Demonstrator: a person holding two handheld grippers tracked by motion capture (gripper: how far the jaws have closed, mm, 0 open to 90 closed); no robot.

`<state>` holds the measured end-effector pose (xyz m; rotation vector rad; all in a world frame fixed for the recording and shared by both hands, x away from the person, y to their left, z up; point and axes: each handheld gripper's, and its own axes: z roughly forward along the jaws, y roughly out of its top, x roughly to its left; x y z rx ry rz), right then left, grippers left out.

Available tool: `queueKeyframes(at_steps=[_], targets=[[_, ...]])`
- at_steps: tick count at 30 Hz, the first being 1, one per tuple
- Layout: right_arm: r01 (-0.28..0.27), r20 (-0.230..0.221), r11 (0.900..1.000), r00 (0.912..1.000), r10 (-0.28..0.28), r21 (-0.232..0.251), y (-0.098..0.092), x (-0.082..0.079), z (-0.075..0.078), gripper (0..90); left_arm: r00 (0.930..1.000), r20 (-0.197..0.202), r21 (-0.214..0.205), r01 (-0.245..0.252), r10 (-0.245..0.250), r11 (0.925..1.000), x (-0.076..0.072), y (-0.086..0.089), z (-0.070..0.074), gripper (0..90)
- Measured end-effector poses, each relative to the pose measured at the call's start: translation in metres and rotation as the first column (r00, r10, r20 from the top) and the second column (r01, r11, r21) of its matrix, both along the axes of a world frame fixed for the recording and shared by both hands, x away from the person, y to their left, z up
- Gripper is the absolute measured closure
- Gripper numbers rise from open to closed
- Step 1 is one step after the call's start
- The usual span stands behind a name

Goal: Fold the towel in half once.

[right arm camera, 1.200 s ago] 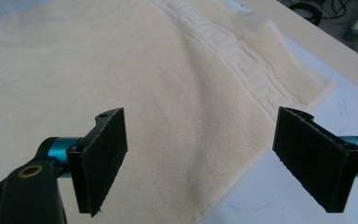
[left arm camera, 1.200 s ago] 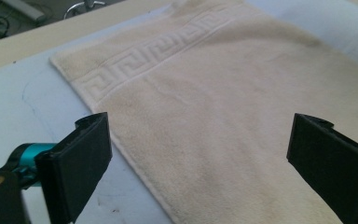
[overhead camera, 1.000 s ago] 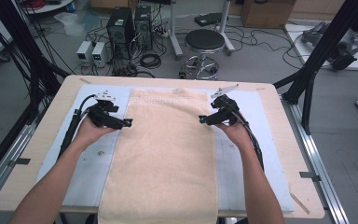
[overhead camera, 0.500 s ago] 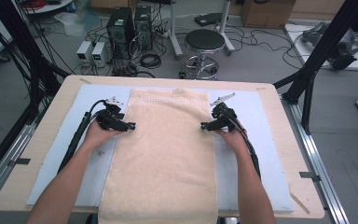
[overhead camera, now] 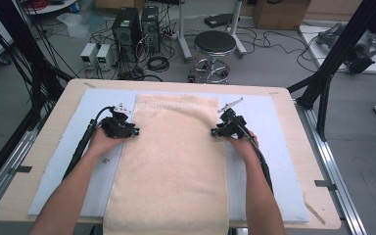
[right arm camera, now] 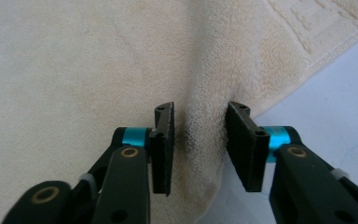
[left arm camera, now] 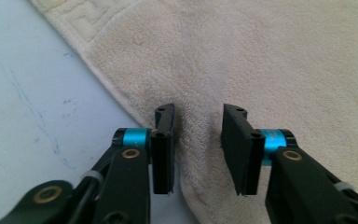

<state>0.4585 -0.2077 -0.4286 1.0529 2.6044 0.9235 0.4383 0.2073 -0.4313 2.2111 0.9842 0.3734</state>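
Observation:
A long cream towel (overhead camera: 174,161) lies flat down the middle of a pale blue mat (overhead camera: 274,152) and hangs over the table's near edge. My left gripper (overhead camera: 136,132) sits at the towel's left edge and my right gripper (overhead camera: 214,132) at its right edge, both toward the far end. In the left gripper view the jaws (left arm camera: 198,140) have just been closing, and a raised ridge of towel (left arm camera: 270,60) is pinched between the pads. In the right gripper view the jaws (right arm camera: 199,140) have likewise been closing, with a bunched fold of towel (right arm camera: 74,70) filling the gap.
The mat lies on a wooden table (overhead camera: 54,132) with bare margins left and right. Beyond the far edge are a round stool (overhead camera: 215,44) and computer towers (overhead camera: 127,24) on the floor. Black frame posts (overhead camera: 333,63) stand at the right.
Both hands have sunk onto the towel's side edges. Each pair of jaws has closed in and gathered a fold of towel.

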Motion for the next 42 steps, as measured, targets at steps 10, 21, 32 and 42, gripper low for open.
queueKeyframes(at_steps=[10, 21, 32, 42], targets=[[-0.033, -0.043, 0.9983, 0.9985, 0.035, 0.048, 0.0, -0.001, 0.005, 83.2, 0.9999, -0.012, -0.008, -0.007, 0.007, 0.9999, -0.003, 0.0, 0.003, 84.5], [-0.127, 0.064, 0.9848, 0.9907, 0.12, 0.119, -0.015, -0.024, 0.049, 83.3, 0.9942, 0.098, -0.091, 0.055, -0.046, 0.9943, -0.03, 0.017, 0.047, 85.1], [-0.293, 0.137, 0.9504, 0.9507, 0.278, 0.104, -0.02, -0.111, 0.072, 81.5, 0.9718, 0.191, -0.104, 0.16, -0.138, 0.9816, -0.12, 0.035, 0.048, 84.7], [-0.276, 0.049, 0.955, 0.9611, 0.272, 0.11, -0.024, -0.149, 0.025, 57.8, 0.9721, 0.071, -0.062, 0.228, -0.223, 0.9717, -0.156, 0.034, 0.013, 68.2]])
